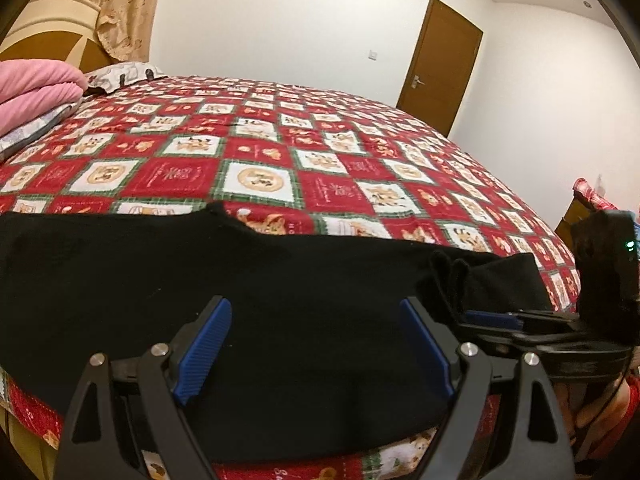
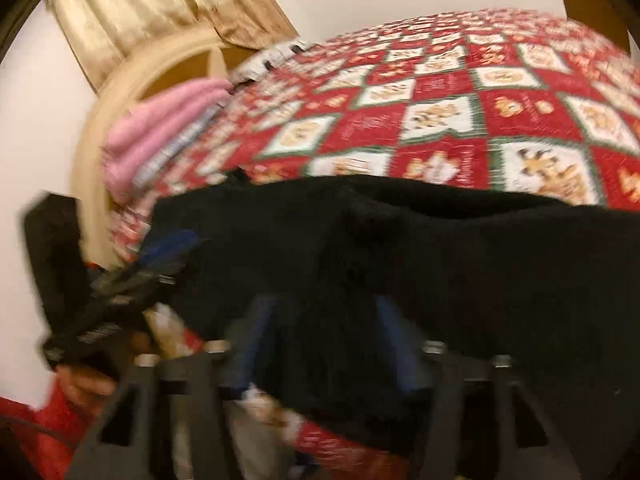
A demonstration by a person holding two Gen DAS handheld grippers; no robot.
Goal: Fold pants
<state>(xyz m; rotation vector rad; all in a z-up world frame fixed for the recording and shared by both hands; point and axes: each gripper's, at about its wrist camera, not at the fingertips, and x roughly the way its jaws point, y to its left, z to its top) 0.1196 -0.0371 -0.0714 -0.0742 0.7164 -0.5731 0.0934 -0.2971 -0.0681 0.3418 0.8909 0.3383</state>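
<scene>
Black pants [image 1: 240, 280] lie spread across the near edge of the bed, with a bunched fold toward the right end. My left gripper [image 1: 316, 312] hovers over their middle with its blue pads [image 1: 208, 344] wide apart and nothing pinched between them. At the right end of the pants my right gripper [image 1: 496, 322] shows side-on. Its own view is blurred. There the pants [image 2: 440, 248] fill the foreground, and the right gripper [image 2: 328, 304] has its jaws apart with black cloth lying between them. The left gripper [image 2: 160, 256] shows at the left.
A red and white patchwork bedcover [image 1: 280, 152] covers the large bed. Folded pink blankets [image 1: 36, 88] and a pillow [image 1: 120, 74] lie by the headboard [image 1: 52, 28] at far left. A brown door [image 1: 440, 64] stands behind. A hand in a red sleeve [image 1: 600, 408] holds the right gripper.
</scene>
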